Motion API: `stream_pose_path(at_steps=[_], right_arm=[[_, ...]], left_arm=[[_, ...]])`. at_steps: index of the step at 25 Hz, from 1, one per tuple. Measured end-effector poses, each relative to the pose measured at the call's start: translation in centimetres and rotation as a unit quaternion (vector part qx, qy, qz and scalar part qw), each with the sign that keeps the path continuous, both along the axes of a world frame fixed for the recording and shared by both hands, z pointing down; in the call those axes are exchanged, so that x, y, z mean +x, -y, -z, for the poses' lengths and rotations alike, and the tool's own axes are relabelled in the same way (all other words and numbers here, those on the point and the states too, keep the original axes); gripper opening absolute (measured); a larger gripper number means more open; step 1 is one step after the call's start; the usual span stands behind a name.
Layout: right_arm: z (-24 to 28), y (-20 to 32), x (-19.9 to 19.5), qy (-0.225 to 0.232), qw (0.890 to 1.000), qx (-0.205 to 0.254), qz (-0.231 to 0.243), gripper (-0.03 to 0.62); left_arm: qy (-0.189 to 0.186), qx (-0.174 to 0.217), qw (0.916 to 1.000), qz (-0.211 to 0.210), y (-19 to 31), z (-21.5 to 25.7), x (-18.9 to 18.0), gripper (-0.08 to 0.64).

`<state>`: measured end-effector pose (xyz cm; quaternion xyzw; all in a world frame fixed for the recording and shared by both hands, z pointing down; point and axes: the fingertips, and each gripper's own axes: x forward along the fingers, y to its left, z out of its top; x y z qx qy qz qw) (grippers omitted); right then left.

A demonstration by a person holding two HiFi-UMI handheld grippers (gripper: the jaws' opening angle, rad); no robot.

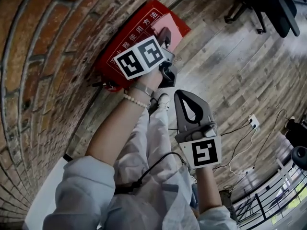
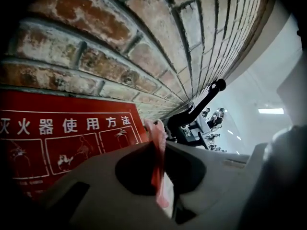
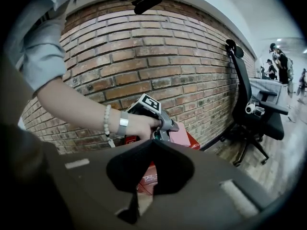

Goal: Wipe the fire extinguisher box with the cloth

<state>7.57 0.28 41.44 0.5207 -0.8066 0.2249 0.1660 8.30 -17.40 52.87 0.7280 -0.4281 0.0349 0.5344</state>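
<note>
Red brick wall (image 3: pixel 144 47) — grey wood-plank floor (image 1: pixel 230 56), black office chair (image 3: pixel 261 119) near wall, ceiling light (image 2: pixel 271 111).

Office interior: brick wall (image 3: pixel 158 47), wood-plank floor (image 1: pixel 230 66), black swivel chair (image 3: pixel 254 109), cabled power strip (image 1: pixel 253 122).

The red box (image 2: pixel 29 104) carries a white Chinese heading (image 2: pixel 86 124) along its top edge. In the left gripper view 火器使用方法 reads clearly, with a cut-off first character at its 9 o'clock end. Below it stand white-framed pictogram panels (image 2: pixel 67 155) showing figures with an extinguisher. Fine white print (image 2: pixel 33 182) at 7 o'clock of the panels is too small to read. In the head view the heading's end, 使用方法, climbs toward 1 o'clock.
</note>
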Motion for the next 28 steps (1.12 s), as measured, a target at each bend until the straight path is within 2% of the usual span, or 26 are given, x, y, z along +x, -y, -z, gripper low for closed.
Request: stream_pose_path(at_steps=[8,19,28], right_arm=[[-0.6,0.3,0.7,0.003,1.0,-0.005,-0.006,0.008],[-1.3,-0.2,1.8,0.001,1.0,-0.016,-0.012,0.008],[-1.6,-0.2,2.0,0.001,1.0,-0.021,-0.009,0.008]], left_arm=[[-0.032,-0.024,0.9989,0.024,1.2,-1.7,3.3,0.011],[0.033,-0.058,0.9975,0.022,0.8,-6.0,2.1,0.011],[0.055,-0.071,0.9958,0.019,0.6,-6.8,1.9,0.011]])
